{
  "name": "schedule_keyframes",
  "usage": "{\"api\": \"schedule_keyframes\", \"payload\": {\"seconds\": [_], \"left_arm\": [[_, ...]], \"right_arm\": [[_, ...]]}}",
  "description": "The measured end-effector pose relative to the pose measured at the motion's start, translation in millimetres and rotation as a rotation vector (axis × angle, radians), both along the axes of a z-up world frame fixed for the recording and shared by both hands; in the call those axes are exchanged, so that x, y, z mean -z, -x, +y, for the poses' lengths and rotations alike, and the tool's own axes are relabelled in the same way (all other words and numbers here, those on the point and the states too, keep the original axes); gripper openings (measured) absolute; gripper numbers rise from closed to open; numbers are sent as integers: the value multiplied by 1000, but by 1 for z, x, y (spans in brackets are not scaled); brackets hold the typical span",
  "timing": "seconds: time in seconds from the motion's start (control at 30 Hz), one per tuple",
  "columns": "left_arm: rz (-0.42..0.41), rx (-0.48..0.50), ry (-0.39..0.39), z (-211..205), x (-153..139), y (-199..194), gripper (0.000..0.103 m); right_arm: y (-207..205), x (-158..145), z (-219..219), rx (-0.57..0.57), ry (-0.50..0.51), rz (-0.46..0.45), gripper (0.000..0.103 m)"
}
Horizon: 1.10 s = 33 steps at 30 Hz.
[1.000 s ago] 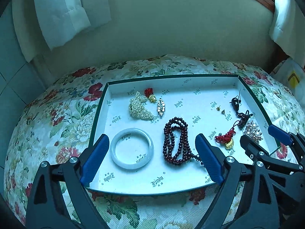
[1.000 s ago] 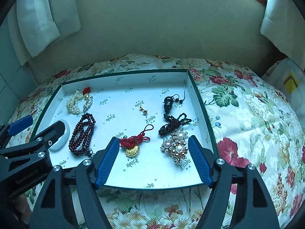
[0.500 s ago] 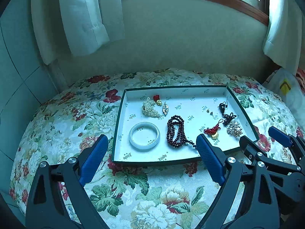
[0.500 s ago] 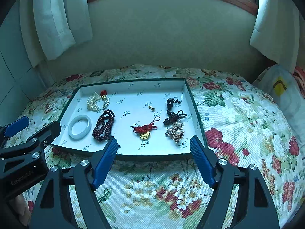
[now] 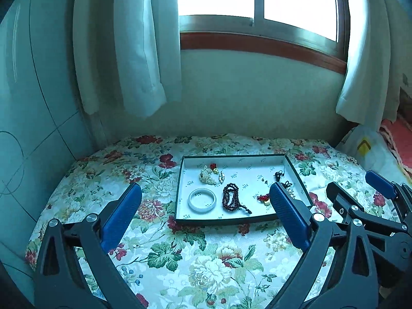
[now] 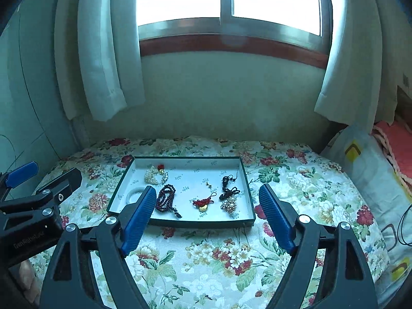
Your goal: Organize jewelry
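A green-rimmed white tray (image 5: 213, 221) (image 6: 180, 222) lies on the floral tablecloth. In it are a white bangle (image 5: 202, 200), a dark red bead necklace (image 5: 231, 198) (image 6: 166, 197), a pearl cluster (image 5: 206, 176) (image 6: 150, 176), a red-and-gold knot charm (image 6: 203, 203), a black cord pendant (image 6: 228, 188) and a pearl brooch (image 6: 230, 204). My left gripper (image 5: 206, 216) is open and empty, held back from the tray's near edge. My right gripper (image 6: 208, 213) is open and empty, also short of the tray.
The floral tablecloth (image 5: 180, 257) covers the surface up to the wall. White curtains (image 5: 128, 51) hang either side of a window (image 6: 226, 0). A patterned pillow (image 6: 368, 180) lies at the right. The left gripper shows at the left of the right wrist view (image 6: 38, 200).
Both grippers have pulled back and up from the tray, so it looks smaller and farther. The window has come into view. All the jewelry has stayed in place.
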<state>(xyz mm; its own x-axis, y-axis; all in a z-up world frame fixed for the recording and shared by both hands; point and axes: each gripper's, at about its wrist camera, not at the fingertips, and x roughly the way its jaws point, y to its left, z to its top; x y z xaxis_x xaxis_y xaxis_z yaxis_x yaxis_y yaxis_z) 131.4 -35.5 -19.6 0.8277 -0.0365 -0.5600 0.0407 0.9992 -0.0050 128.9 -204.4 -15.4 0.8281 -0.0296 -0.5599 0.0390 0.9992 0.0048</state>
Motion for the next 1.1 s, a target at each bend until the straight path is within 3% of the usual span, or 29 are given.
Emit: {"api": "schedule_keyframes", "payload": {"seconds": [0.5, 1.1], "left_arm": [[-138, -4, -11, 5, -51, 77, 101], [-205, 6, -10, 5, -65, 114, 101]], "right_arm": [[72, -47, 9, -13, 25, -138, 82], [110, -60, 14, -31, 37, -204, 85]]}}
